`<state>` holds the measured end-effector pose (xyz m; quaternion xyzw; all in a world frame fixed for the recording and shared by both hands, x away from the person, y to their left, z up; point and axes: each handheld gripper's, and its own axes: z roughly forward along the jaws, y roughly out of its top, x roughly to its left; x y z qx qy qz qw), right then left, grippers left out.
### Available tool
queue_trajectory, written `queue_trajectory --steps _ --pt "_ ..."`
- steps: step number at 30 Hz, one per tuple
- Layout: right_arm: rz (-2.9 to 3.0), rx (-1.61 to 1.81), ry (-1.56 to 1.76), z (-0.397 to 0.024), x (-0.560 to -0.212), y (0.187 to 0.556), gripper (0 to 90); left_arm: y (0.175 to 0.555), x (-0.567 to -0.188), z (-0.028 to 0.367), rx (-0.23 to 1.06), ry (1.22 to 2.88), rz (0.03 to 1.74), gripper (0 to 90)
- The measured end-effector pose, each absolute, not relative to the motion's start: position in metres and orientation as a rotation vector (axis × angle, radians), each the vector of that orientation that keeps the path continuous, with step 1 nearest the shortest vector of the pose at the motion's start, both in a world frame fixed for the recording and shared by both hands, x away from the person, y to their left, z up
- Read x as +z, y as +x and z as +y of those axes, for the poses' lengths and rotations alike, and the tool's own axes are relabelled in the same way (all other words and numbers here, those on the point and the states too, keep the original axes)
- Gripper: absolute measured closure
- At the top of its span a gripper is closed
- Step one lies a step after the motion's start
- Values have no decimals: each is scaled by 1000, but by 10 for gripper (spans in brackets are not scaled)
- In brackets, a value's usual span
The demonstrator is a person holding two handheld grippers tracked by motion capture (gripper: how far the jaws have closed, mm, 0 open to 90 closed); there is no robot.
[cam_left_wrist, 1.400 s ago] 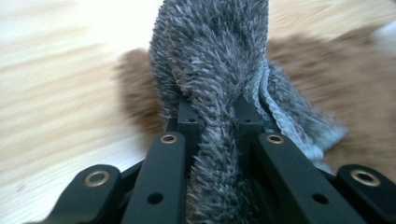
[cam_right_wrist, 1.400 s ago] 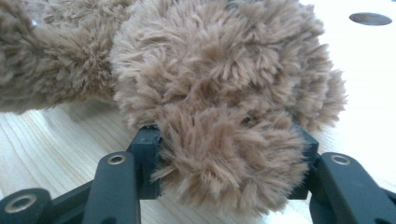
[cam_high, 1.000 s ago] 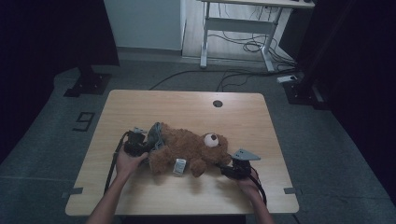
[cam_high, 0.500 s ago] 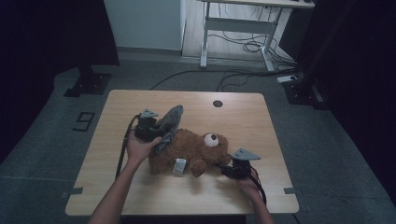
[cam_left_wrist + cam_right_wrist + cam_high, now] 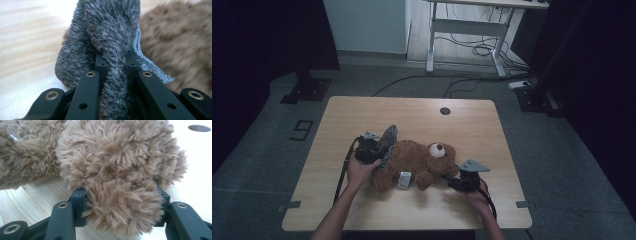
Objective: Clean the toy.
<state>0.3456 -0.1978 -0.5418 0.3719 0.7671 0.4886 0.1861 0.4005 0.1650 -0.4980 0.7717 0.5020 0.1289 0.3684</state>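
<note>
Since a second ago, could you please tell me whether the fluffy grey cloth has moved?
Yes. The fluffy grey cloth, clamped in the left gripper, has lifted off the brown plush teddy bear toward the table's far edge.

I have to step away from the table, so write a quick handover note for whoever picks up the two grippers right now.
Left gripper: shut on the grey fuzzy cloth, holding it up at the teddy bear's left end.
Right gripper: shut on one of the bear's brown paws, pinning it at the right.
The bear lies across the middle of the wooden table, white tag facing the near edge.
Done: both grips are on.
Left: likely work the grey cloth along the bear; its final place I can't tell.
</note>
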Motion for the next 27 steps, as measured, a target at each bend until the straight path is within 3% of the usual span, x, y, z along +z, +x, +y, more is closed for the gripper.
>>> queue_trajectory --steps 7,12,20,27 --pt "2164 1381 1053 -198 -543 346 462 387 -527 172 304 2058 1324 782" --pt "2167 1383 1056 -199 -543 346 462 384 -525 177 283 2047 1321 781" --pt "2166 1388 1064 -200 -543 347 462 377 -464 184 337 1888 1226 780" --pt "2147 1379 1078 -197 -542 347 463 380 -428 142 353 1898 1097 777"
